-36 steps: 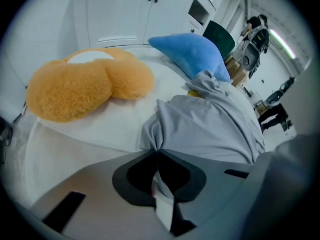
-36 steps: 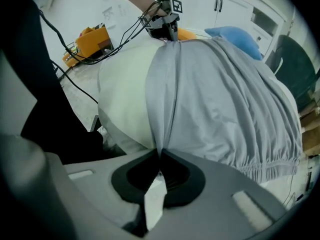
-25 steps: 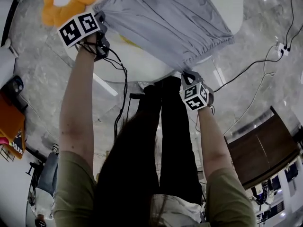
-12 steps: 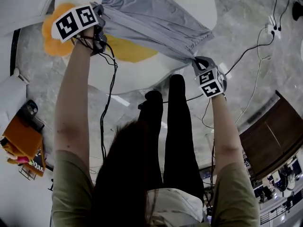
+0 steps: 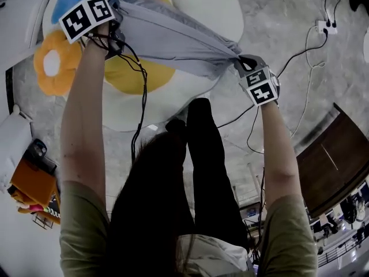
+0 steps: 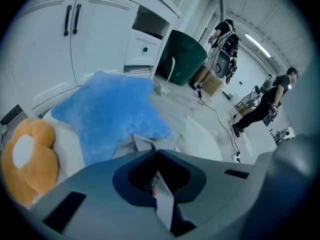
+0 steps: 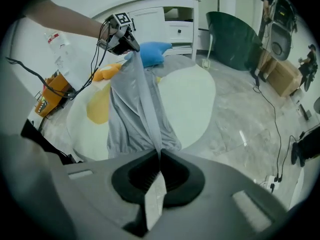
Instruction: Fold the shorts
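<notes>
The grey shorts (image 5: 173, 36) hang stretched in the air between my two grippers, above a round white table (image 5: 196, 7). My left gripper (image 5: 118, 16) is shut on one corner of the shorts at the upper left of the head view. My right gripper (image 5: 241, 62) is shut on the opposite corner at the right. In the right gripper view the shorts (image 7: 137, 104) run from its jaws up to the left gripper (image 7: 131, 48). The left gripper view shows a strip of grey cloth (image 6: 162, 199) pinched in its jaws.
A blue star cushion (image 6: 112, 111) and an orange flower cushion (image 5: 52, 62) lie on the table, with a yellow patch (image 5: 138, 74) under the shorts. White cabinets (image 6: 60, 39), a green bin (image 6: 182, 56), floor cables (image 5: 305, 45) and people (image 6: 265, 104) stand around.
Both grippers have swung the stretched shorts sideways over the table. The flower cushion has slid down the left of the head view and the blue cushion has come into sight.
</notes>
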